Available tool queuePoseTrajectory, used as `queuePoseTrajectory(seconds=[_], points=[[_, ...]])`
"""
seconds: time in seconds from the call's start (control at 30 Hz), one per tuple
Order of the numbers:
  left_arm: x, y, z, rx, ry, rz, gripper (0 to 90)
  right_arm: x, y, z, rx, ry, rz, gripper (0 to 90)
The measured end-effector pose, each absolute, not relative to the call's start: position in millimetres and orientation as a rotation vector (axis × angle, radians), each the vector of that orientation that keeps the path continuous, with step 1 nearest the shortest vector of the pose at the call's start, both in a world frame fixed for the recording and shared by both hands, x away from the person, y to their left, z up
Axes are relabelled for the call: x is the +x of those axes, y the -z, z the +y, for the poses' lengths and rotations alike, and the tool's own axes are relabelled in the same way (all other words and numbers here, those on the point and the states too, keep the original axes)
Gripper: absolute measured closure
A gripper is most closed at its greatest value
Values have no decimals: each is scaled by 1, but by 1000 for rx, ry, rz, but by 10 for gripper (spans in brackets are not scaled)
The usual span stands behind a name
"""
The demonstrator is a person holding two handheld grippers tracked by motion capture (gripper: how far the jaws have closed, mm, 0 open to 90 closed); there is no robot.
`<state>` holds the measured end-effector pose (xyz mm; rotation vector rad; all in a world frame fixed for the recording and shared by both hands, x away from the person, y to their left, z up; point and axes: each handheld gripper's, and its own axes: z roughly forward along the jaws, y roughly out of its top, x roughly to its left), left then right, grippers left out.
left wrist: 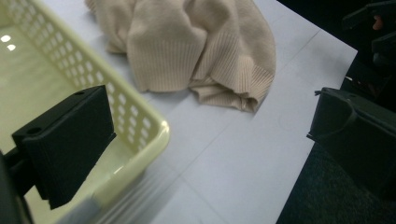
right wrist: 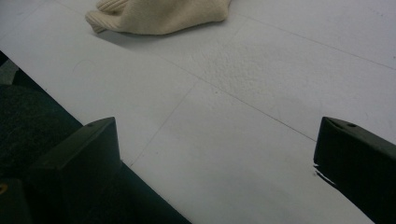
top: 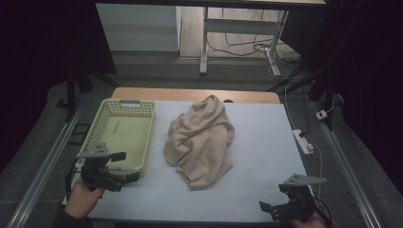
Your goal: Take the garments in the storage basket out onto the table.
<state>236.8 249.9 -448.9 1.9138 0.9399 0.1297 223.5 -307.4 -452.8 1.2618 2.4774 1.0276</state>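
Left claw (top: 124, 166) spread, empty, hovering at basket (top: 107, 114) near corner. Right claw (top: 267, 207) spread, empty, at table (top: 266, 142) edge. Sweater (top: 202, 140) crumpled between and ahead of both, untouched; likely staged for pickup.

The basket (top: 124, 134) sits on the bench (top: 266, 156) along its left edge; the sweater (top: 199, 141) lies in a heap at mid-bench, just right of the basket and apart from it; the left gripper (top: 124, 166) hangs at the basket's near rim, by the near left corner, one jaw over the basket's inside; the right gripper (top: 267, 208) hangs at the near right corner, well apart from the sweater, jaws spread over bare bench.
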Motion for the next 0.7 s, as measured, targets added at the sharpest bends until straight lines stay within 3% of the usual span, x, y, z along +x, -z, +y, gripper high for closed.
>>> queuePoseTrajectory(seconds=[0.7], points=[[187,472,305,1876,-190,1128,0,224,453,-306,1267,-1013,2477,4]])
